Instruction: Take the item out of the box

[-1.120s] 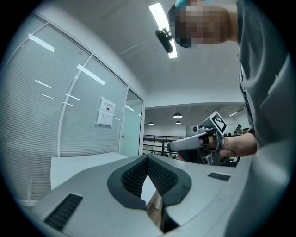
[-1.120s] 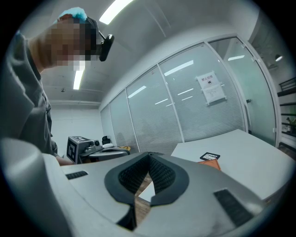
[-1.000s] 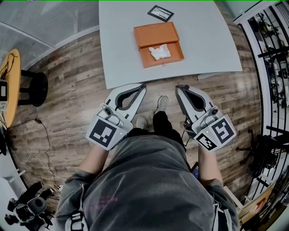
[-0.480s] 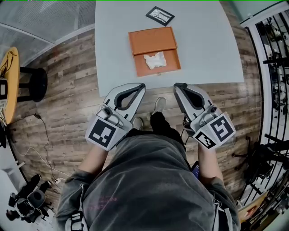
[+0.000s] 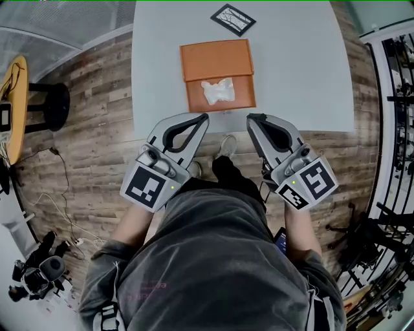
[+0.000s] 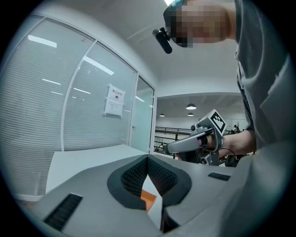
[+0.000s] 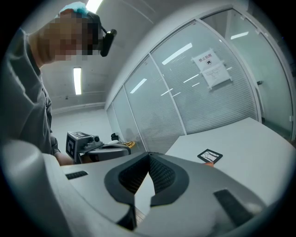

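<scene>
Liable to shove the orange box point(image 5: 217, 61) and miss the white item point(image 5: 217, 91), with left gripper point(image 5: 206, 117) and right gripper point(image 5: 251, 118) pinched together, empty

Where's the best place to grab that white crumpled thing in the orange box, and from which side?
Probably best to pinch the white thing across its bunched middle, coming straight down. It lies low in the open box, whose walls block a sideways approach; its raised folds give jaws purchase.

Bare tabletop point(image 5: 297, 71) flanks the open box point(image 5: 217, 61) left and right; low walls ring its compartment, open from above; a card point(image 5: 233, 19) lies beyond.
</scene>
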{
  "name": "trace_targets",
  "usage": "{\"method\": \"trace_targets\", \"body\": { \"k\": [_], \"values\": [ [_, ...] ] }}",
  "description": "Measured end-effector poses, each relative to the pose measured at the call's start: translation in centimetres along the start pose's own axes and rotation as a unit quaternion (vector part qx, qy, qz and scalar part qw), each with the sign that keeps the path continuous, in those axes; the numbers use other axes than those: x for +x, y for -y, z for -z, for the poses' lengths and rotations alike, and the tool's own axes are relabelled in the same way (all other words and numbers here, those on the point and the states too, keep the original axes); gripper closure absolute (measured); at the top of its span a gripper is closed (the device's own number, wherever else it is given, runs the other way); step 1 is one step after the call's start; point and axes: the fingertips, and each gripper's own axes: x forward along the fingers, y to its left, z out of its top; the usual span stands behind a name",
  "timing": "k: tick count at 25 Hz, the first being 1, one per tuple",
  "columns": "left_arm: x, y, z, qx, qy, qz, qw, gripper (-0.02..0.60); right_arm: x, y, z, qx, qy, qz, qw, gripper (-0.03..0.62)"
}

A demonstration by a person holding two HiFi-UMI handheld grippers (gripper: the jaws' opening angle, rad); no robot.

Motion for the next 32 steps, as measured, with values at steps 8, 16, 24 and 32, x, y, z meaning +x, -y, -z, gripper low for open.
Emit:
{"method": "trace_targets", "body": {
  "k": [8, 16, 24, 32],
  "values": [
    [4.0, -0.5, 0.6, -0.003, -0.017, -0.032, 0.9993, 0.571, 0.2, 4.0, 0.3, 0.010, -0.017, -0.034, 0.999, 0.589],
    [5.5, -1.7, 2.3, -0.022, -0.034, -0.055, 0.9977, 0.571, 1.4, 6.9, 1.2, 0.013, -0.039, -0.042, 0.998, 0.589],
    [5.2, -3.3, 4.1, -0.030, -0.042, -0.063, 0.9967, 0.572, 3.6, 8.0, 3.1, 0.007, -0.069, -0.040, 0.997, 0.589],
    [4.0, -6.5, 6.3, -0.053, -0.050, -0.052, 0.9960, 0.572, 7.6, 8.0, 5.4, -0.031, -0.112, -0.022, 0.993, 0.589]
  ]
}}
